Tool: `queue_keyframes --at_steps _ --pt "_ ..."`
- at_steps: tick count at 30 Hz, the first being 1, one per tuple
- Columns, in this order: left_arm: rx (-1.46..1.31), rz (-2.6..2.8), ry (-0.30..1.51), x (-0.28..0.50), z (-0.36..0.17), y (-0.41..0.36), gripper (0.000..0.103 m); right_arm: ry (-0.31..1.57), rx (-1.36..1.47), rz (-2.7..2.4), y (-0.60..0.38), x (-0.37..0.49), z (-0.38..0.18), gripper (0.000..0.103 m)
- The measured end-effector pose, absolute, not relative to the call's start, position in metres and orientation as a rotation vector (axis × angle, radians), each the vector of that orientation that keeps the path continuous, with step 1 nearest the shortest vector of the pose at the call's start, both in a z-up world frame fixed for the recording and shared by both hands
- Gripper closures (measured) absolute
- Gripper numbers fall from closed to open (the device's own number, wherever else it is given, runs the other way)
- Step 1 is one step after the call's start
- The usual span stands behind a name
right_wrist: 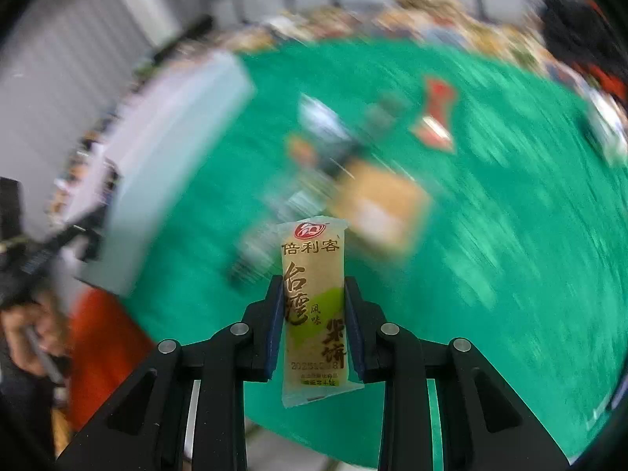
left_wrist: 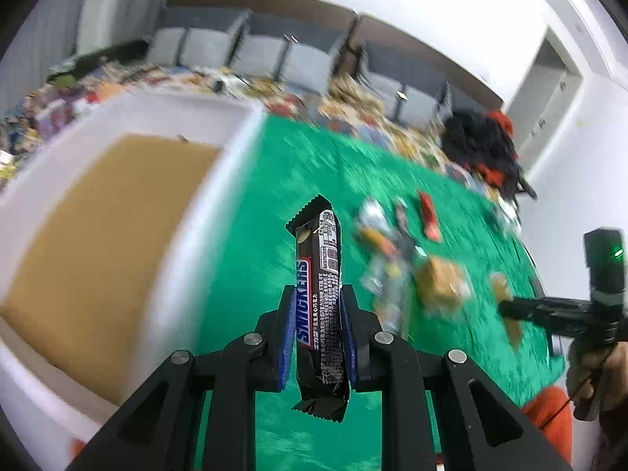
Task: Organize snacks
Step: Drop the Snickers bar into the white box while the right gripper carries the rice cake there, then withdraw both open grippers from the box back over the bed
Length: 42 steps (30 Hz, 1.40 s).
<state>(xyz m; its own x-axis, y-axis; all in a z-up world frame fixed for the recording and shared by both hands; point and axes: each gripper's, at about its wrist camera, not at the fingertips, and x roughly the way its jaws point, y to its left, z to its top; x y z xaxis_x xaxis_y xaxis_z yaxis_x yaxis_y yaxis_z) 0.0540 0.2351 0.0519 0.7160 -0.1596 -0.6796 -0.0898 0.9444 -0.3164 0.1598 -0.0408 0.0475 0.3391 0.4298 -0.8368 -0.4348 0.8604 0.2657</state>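
Note:
My left gripper (left_wrist: 317, 294) is shut on a dark brown Snickers bar (left_wrist: 318, 298) and holds it above the green cloth (left_wrist: 274, 180), just right of a white bin (left_wrist: 196, 212) with a tan cardboard floor. My right gripper (right_wrist: 314, 286) is shut on a pale yellow-green rice-cracker packet (right_wrist: 316, 306), held upright above the green cloth (right_wrist: 510, 235). The right gripper also shows at the right edge of the left wrist view (left_wrist: 506, 308). Loose snacks lie on the cloth: a red wrapper (left_wrist: 428, 216), a tan packet (left_wrist: 441, 284).
The white bin shows blurred at the left of the right wrist view (right_wrist: 168, 165). A red wrapper (right_wrist: 437, 114) and a tan packet (right_wrist: 380, 204) lie ahead. A strip of mixed snacks (left_wrist: 353, 106) runs along the far table edge, with grey chairs (left_wrist: 298, 59) behind and a black-red bag (left_wrist: 482, 145).

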Motion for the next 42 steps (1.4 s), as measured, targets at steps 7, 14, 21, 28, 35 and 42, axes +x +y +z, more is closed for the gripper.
queue_keyframes --at_steps 7,14,21,28,35,42 --pt "-0.307 0.222 0.784 0.049 0.066 0.349 0.082 0.941 0.097 0.848 0.128 0.185 0.125 0.073" --pt "-0.234 0.391 0.810 0.030 0.040 0.395 0.015 0.909 0.255 0.918 0.205 0.190 0.127 0.036" --pt "-0.276 0.308 0.774 0.007 0.033 0.377 0.015 0.891 0.078 0.703 0.128 0.180 0.064 0.036" --pt "-0.282 0.047 0.722 0.007 0.049 0.277 0.011 0.839 -0.027 0.259 -0.052 0.132 -0.022 0.036" --pt "-0.219 -0.115 0.845 0.052 0.001 0.162 0.005 0.916 -0.073 0.072 -0.151 0.120 -0.063 0.036" --pt "-0.167 -0.046 0.953 0.097 -0.061 0.130 0.005 0.946 -0.048 0.046 -0.184 0.152 -0.072 0.036"
